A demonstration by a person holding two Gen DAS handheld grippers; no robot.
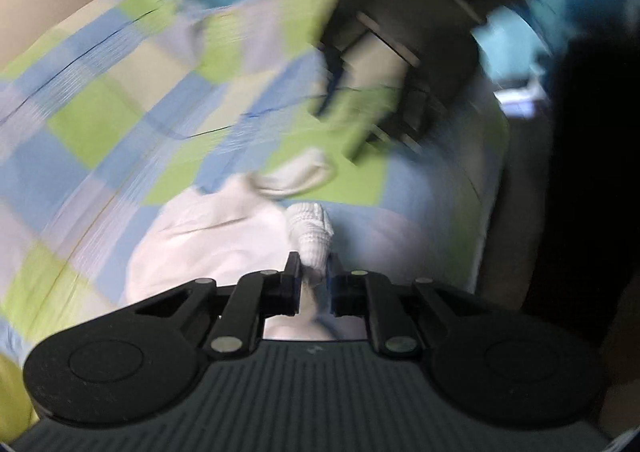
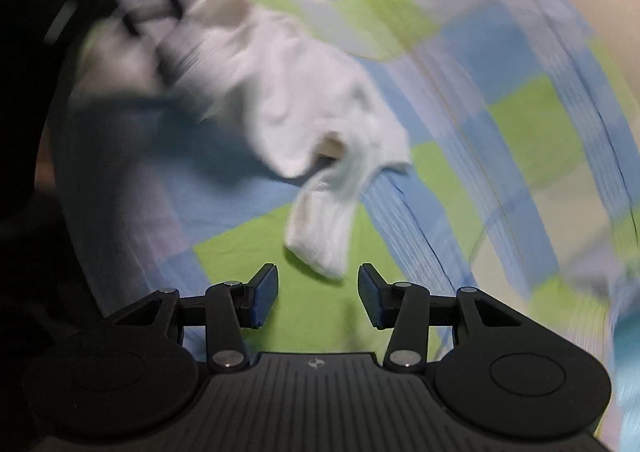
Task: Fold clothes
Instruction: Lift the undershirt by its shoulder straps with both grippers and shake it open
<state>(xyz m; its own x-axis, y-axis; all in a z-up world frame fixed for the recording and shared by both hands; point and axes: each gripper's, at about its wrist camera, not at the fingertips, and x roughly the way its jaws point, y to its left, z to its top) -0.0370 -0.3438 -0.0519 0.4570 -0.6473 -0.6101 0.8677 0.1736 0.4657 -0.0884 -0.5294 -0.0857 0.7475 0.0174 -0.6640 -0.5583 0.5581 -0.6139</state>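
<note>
A small white garment lies crumpled on a bed sheet checked in blue, green and lilac. In the left wrist view my left gripper is shut on a ribbed white cuff of the garment. My right gripper is open just above the sheet, and a ribbed sleeve end hangs right in front of its fingers, not between them. The left gripper shows blurred at the upper left of the right wrist view, with white cloth in it. The right gripper appears blurred in the left wrist view.
The checked sheet covers the whole bed surface. Its edge runs down the right of the left wrist view, with dark space beyond. A pale wall or board shows at the far right. Both views are motion-blurred.
</note>
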